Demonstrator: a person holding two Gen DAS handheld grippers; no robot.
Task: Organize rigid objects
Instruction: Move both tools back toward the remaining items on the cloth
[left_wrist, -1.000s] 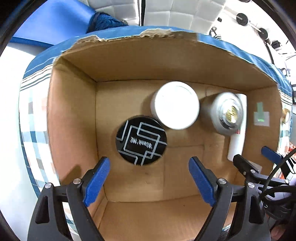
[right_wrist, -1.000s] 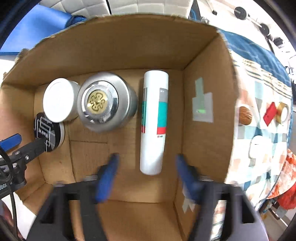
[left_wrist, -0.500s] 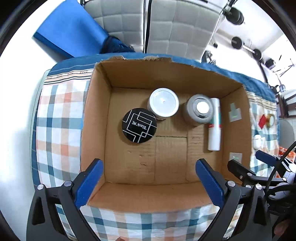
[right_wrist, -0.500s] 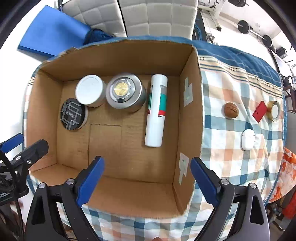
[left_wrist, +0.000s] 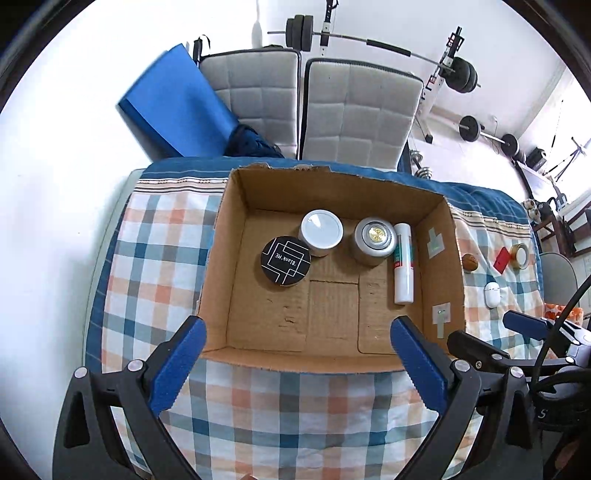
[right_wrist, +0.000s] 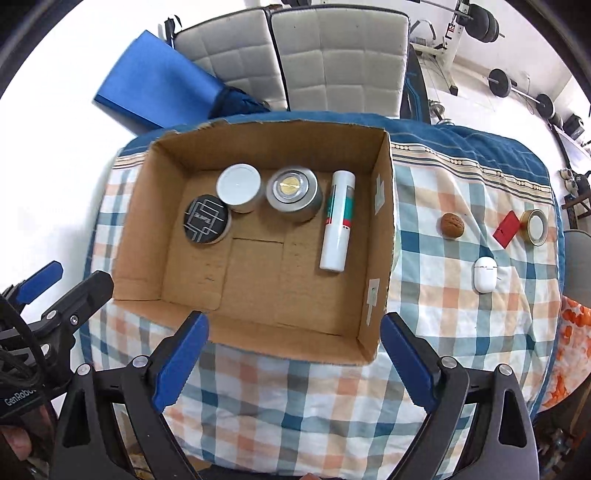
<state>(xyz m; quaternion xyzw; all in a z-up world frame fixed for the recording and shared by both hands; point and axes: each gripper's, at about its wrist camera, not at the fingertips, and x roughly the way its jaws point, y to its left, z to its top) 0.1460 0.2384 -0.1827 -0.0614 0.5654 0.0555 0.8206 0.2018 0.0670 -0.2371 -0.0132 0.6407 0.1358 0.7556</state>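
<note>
Both grippers are hanging above the near edge of the cardboard box (right_wrist: 380, 236), pointing steeply down, and neither is carrying anything. The left gripper (left_wrist: 295, 365) is standing with its jaws wide apart after just opening further, with nothing between them; the right gripper (right_wrist: 293, 363) is likewise spread wide and empty.

Four items are already sitting in the box, along its far wall: the black round tin (right_wrist: 206, 218) at centre left, the white-lidded jar (right_wrist: 239, 186) touching it, the silver tin (right_wrist: 292, 192) beside that, and the white tube (right_wrist: 338, 220) lying flat near the right wall.

Four items are waiting on the checked cloth (right_wrist: 424, 295) in the right of the right wrist frame — the walnut (right_wrist: 452, 225), the red card (right_wrist: 508, 229), the gold-rimmed tin (right_wrist: 534, 226) and the white earbud case (right_wrist: 485, 274).

Probable hazards from here:

- The red card is lying touching the gold-rimmed tin; a closing jaw is likely to knock or catch both.
- The walnut is round and may roll out of a pinch.
- The earbud case looks smooth — a grip on its rounded edge may slip.
- The cloth is loose; fingertips pressing low may snag and drag it.
- The right wall of the box is standing between these items and the free floor, so a low carry may strike it.
</note>
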